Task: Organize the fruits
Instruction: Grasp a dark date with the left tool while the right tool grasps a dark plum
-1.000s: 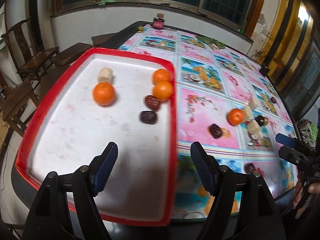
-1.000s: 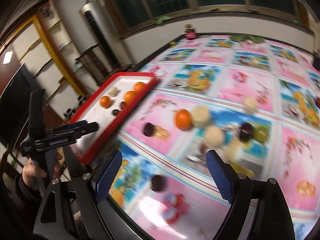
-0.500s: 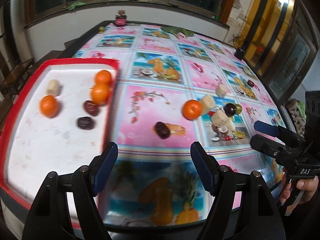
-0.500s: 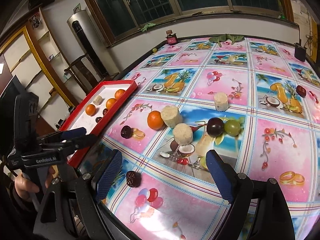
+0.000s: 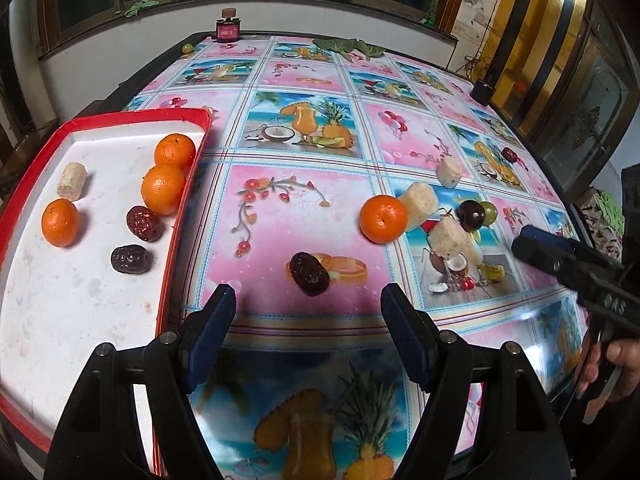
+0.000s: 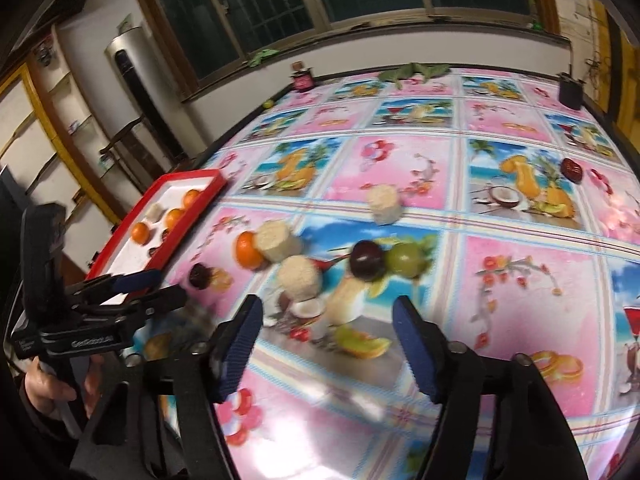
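A red-rimmed white tray [image 5: 120, 114] at the left holds three oranges [image 5: 163, 189], two dark dates [image 5: 131, 259] and a pale corn piece [image 5: 72, 181]. On the tablecloth lie a dark date [image 5: 309, 273], an orange [image 5: 383, 218], corn pieces [image 5: 420, 201], a dark plum [image 5: 470, 214] and a green fruit [image 5: 489, 211]. My left gripper [image 5: 308, 330] is open and empty, just short of the date. My right gripper [image 6: 328, 344] is open and empty, in front of the plum [image 6: 367, 260], green fruit [image 6: 405, 258] and a corn piece [image 6: 299, 278].
A red jar [image 5: 227, 29] and a small green fruit [image 5: 186, 48] stand at the table's far edge, with green leaves [image 5: 348, 46] nearby. A black cup [image 6: 570, 90] stands at the far right. Another date [image 6: 571, 169] lies far right. Chairs and shelves stand left of the table.
My left gripper has swung right from over the tray to the tablecloth near the loose date. My right gripper has moved forward toward the plum and corn pieces. Both stay open.
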